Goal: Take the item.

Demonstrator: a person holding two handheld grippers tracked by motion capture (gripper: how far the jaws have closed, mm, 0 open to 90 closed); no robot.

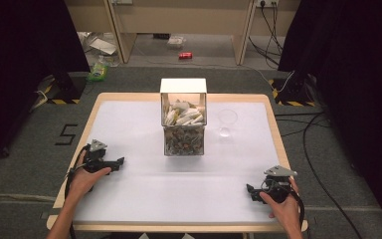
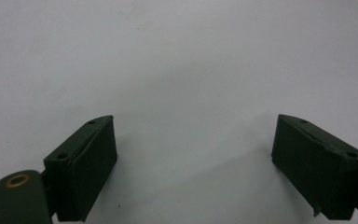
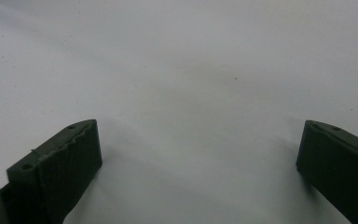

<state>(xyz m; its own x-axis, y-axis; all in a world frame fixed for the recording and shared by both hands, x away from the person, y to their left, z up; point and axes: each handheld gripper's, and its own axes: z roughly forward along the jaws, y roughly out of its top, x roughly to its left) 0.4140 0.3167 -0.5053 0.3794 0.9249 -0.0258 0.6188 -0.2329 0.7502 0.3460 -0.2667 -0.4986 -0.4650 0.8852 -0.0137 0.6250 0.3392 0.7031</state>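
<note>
right claw [image 1: 252, 191] nearest, points left; clear box [image 1: 183, 130] upright, mid-table.

Your right gripper [image 3: 198, 163] looks along its two black jaws, which rise from the lower corners and stand wide apart with nothing between them. Beyond and beneath them lies the plain white table surface [image 3: 182, 70], lightly speckled with small dark flecks, with soft shadows cast beside each jaw.
</note>
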